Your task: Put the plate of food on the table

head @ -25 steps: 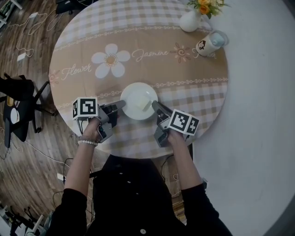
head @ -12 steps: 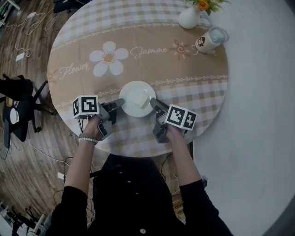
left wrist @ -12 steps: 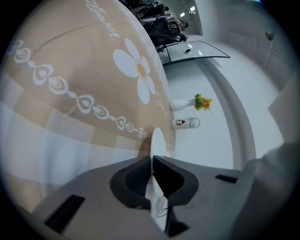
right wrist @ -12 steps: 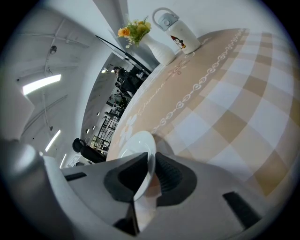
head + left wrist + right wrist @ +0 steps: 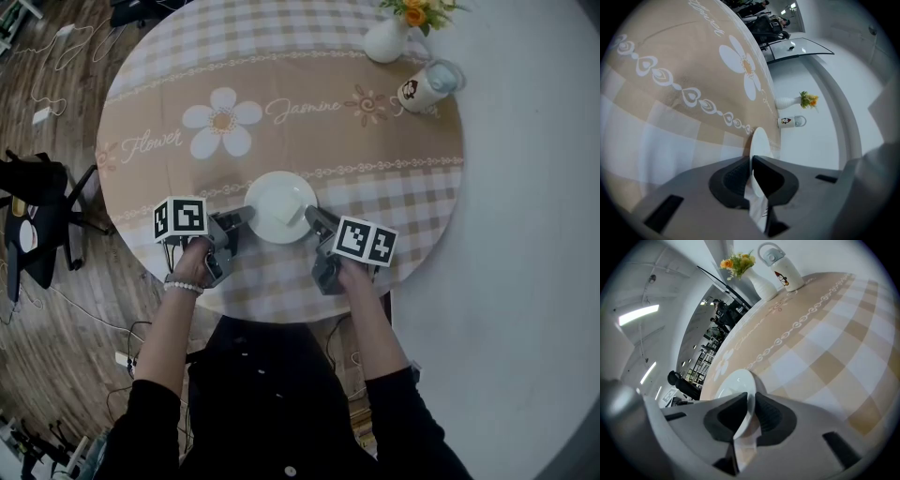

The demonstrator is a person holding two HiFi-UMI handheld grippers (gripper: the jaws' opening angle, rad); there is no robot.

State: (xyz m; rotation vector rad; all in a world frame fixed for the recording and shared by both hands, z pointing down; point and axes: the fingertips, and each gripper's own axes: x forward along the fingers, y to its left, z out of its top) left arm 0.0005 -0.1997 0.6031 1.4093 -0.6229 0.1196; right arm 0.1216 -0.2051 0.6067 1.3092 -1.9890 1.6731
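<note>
A white plate (image 5: 277, 202) with a pale block of food (image 5: 289, 212) sits low over the near side of the round table (image 5: 281, 103). My left gripper (image 5: 246, 215) is shut on the plate's left rim (image 5: 759, 143). My right gripper (image 5: 313, 217) is shut on its right rim (image 5: 736, 383). In both gripper views the rim runs between the dark pads (image 5: 771, 176). Whether the plate touches the cloth I cannot tell.
A white vase with orange flowers (image 5: 394, 33) and a white lidded mug (image 5: 427, 86) stand at the table's far right. The checked tablecloth has a daisy print (image 5: 220, 120). A black chair (image 5: 33, 220) stands on the wooden floor to the left.
Both grippers have come down a little with the plate and drawn closer to the table's near edge.
</note>
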